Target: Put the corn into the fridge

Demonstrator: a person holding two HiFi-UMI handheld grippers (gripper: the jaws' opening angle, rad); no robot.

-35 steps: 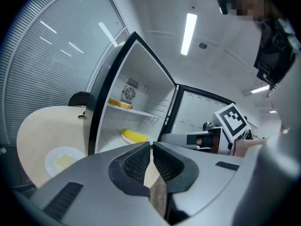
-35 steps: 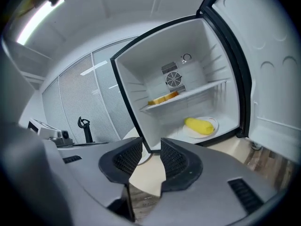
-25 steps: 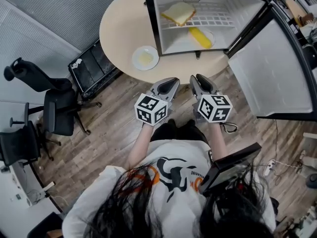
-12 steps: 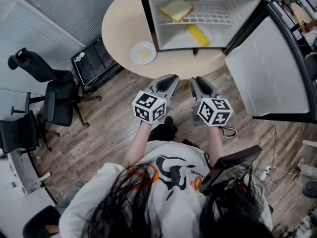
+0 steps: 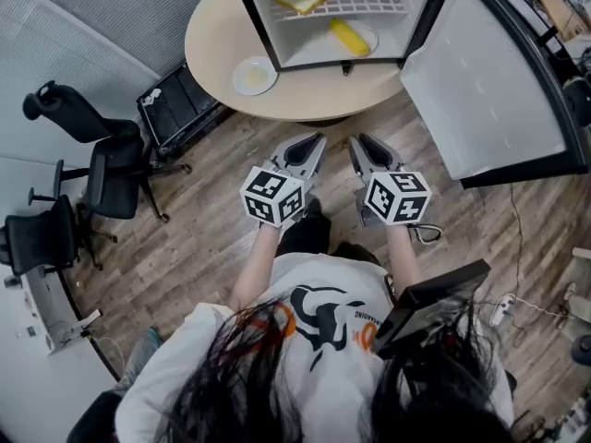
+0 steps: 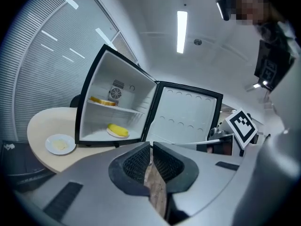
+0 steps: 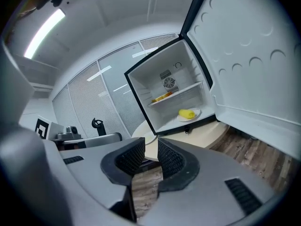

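**Both grippers empty; the corn sits in the fridge ahead of you**

Your left gripper has its jaws drawn almost together, with only a thin slit between the pads and nothing in it. Your right gripper, just beside it, shows a slightly wider gap. Its jaws have just been closing, and nothing is between them either. Neither touches anything, and both hang over the wooden floor. The corn lies well ahead of both grippers, on a plate on the bottom of the open fridge, which stands on the round table. The fridge door swings out ahead of your right gripper, to its right.
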